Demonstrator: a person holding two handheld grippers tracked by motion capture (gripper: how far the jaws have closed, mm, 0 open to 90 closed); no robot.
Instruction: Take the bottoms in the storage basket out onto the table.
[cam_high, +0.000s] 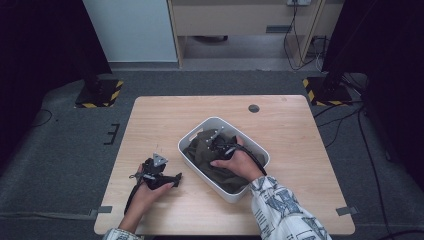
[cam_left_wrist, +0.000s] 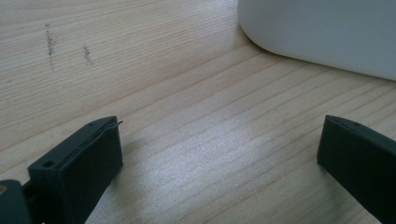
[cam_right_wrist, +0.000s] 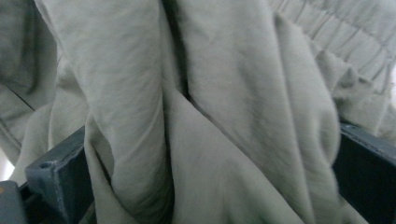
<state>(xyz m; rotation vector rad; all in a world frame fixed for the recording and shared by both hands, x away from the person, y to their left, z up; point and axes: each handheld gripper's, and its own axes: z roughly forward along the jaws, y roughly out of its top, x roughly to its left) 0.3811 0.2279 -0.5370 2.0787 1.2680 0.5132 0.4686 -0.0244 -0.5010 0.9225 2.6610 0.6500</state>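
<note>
Toward the table's (cam_high: 150, 115) near left corner, the left gripper (cam_high: 176, 178) rests low on the bare wood, held in the person's left hand (cam_high: 145, 192). In the left gripper view its jaws stand wide apart with nothing between them but wood grain, and the rounded white wall of the bin (cam_left_wrist: 322, 32) rises just ahead, apart from the jaw tips. A few faint dark marks (cam_left_wrist: 51, 44) streak the wood at that view's upper left.

Right of this gripper, near the table's middle, the white bin (cam_high: 197, 167) sits skewed to the table edges. An olive-green garment (cam_high: 200, 152) lies crumpled inside and covers its floor. The right gripper (cam_high: 210, 141) is down in the bin, the right hand (cam_high: 237, 162) and patterned sleeve (cam_high: 280, 210) reaching over the bin's near right rim. In the right gripper view its jaws are spread with thick folds of the garment (cam_right_wrist: 205, 116) bunched between them, cloth pressing against both; the bin's floor is hidden.

A round dark grommet (cam_high: 254, 108) sits near the table's far edge.
</note>
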